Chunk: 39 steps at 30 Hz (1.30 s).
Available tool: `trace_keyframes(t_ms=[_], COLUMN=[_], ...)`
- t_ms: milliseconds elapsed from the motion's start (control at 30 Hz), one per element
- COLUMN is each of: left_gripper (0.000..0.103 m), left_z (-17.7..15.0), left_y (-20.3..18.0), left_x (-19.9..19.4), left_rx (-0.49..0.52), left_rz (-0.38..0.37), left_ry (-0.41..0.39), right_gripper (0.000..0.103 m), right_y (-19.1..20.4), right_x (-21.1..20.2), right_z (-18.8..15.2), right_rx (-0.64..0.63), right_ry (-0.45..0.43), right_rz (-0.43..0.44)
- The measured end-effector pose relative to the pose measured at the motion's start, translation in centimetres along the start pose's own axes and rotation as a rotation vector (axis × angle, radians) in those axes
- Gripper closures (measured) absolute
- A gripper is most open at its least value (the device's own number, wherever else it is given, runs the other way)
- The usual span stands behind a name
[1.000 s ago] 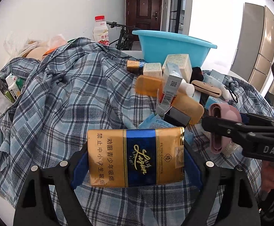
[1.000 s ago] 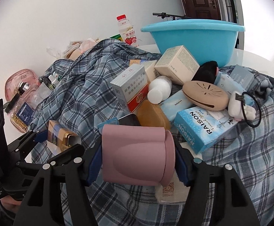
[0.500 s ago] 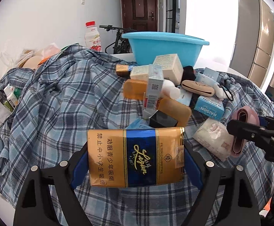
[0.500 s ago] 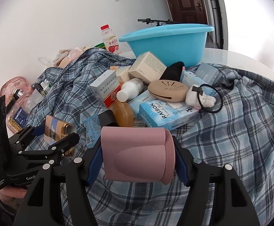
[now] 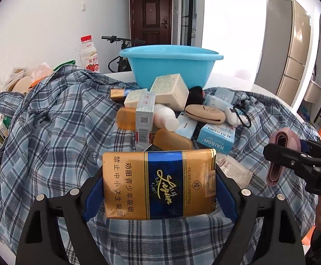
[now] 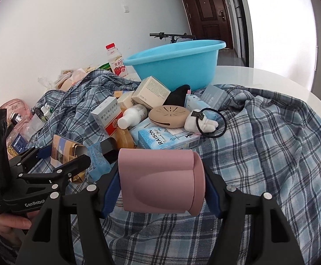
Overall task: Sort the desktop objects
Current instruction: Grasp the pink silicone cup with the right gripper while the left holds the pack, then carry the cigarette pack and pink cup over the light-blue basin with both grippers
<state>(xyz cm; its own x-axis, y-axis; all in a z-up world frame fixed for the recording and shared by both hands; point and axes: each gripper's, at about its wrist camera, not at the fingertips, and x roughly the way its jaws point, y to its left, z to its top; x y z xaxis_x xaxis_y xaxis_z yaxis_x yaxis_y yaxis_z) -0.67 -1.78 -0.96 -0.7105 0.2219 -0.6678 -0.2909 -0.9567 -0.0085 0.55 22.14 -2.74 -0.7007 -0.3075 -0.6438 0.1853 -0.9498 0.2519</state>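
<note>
Both grippers [image 5: 159, 185] [image 6: 161, 185] lifted; pack [image 5: 159, 183] hides pile.

A round white worktop [image 6: 277, 81] carries everything. A blue plaid shirt [image 6: 270, 145] lies spread and rumpled over most of it, leaving a bare glossy strip along the far right edge. A light blue plastic basin [image 6: 178, 64] stands on the far side, touching the cloth's far folds. Left of the basin stands a red-capped drink bottle [image 6: 116, 60]. Along the left edge sit crumpled plastic bags [image 5: 28, 79] and a pink transparent pouch [image 6: 17, 114].
</note>
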Motion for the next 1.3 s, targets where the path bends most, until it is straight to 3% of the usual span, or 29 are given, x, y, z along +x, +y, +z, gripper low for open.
trace_keyframes(t_ms=[800,1200,1300], left_gripper=[0.015,0.015,0.015], left_z=[0.6,4.4,6.1], left_y=[-0.7,-1.0,-1.2], left_x=[0.3,-0.8,-1.5], left_rx=[0.005,0.063,0.074], left_rz=[-0.019,0.009,-0.020], left_ry=[0.014,-0.063,-0.087], right_gripper=[0.039,0.039,0.039], right_y=[-0.6,0.2,0.5], right_x=[-0.6,-3.1,-3.7], right_z=[0.7,4.1,5.1], right_rx=[0.004,-0.072,-0.083], right_ry=[-0.011,-0.094,-0.122], right_rz=[-0.009,-0.033,-0.029])
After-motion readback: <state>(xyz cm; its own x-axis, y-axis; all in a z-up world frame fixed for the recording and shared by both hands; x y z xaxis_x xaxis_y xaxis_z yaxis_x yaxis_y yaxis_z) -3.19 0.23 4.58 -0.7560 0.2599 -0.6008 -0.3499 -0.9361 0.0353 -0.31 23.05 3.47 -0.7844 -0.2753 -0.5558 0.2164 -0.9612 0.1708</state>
